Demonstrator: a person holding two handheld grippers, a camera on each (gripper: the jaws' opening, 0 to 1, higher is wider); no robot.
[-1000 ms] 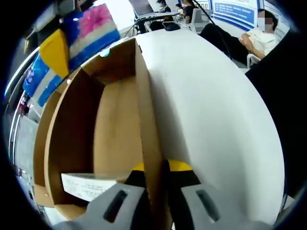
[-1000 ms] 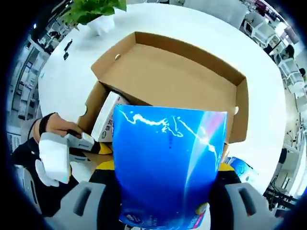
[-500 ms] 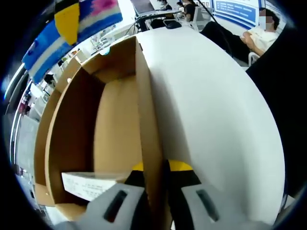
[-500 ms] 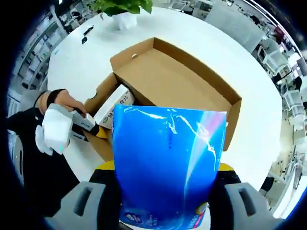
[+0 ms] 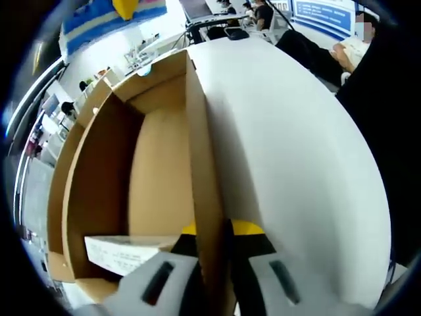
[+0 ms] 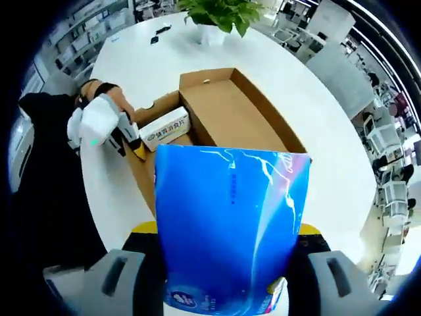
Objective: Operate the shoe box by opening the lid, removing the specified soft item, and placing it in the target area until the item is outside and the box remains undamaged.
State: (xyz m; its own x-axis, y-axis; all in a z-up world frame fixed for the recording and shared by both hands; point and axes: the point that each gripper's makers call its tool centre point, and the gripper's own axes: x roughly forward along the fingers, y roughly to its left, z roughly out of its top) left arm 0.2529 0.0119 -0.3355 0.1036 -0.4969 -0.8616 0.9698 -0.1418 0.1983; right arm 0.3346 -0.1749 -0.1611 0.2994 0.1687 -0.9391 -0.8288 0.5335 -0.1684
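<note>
Open brown cardboard shoe box (image 6: 230,122) is set on the round white table (image 6: 131,59), lid folded back. One side wall of the box is pinched between the left gripper (image 5: 212,247) jaws. A white printed carton (image 6: 164,126) lies inside the box. The glossy blue soft plastic pack (image 6: 230,227) is clamped by the right gripper (image 6: 227,263), raised above the box, apparently clear of it. A potted green plant (image 6: 220,16) stands beyond the box.
</note>
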